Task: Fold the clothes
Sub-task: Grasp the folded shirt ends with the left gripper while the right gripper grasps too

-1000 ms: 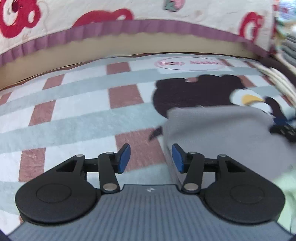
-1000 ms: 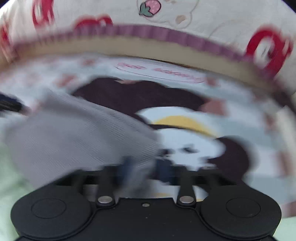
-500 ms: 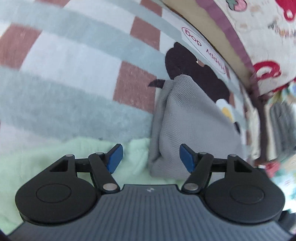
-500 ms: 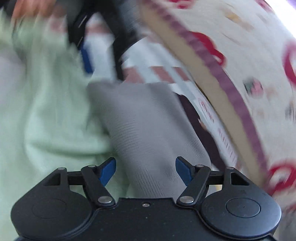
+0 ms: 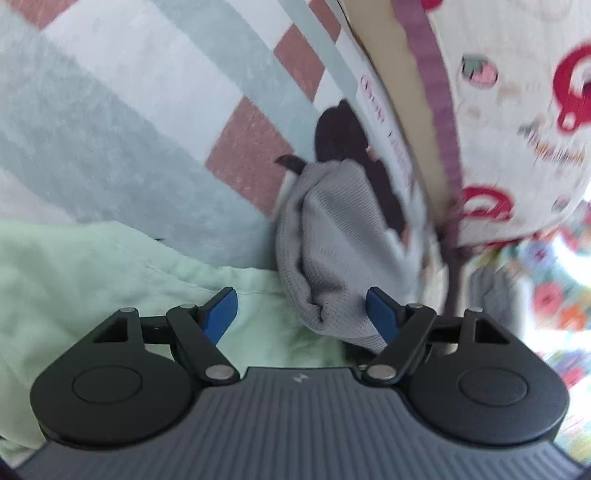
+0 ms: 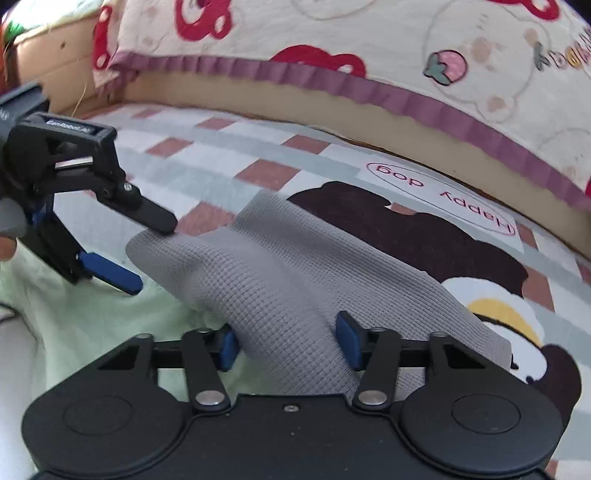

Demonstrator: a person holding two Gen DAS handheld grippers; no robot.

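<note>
Both claws, the left claw (image 5: 301, 314) and right claw (image 6: 288, 341), stand wide open and grip nothing, straddling opposite ends of the bunched grey garment (image 6: 295, 273). To my eye that lets them pinch it for folding on the green cloth (image 5: 92, 273).

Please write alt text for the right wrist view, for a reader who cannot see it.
A grey knit garment lies between the open right gripper fingers, over a pale green cloth on a checked blanket. The left gripper, also open, is at its far corner.

1 grey knit garment (image 6: 295, 273); 1 pale green garment (image 5: 92, 273); 2 tongs, left tongs (image 5: 301, 317) and right tongs (image 6: 286, 341); 1 checked mat (image 6: 207, 162); 1 printed quilt (image 6: 369, 33).
</note>
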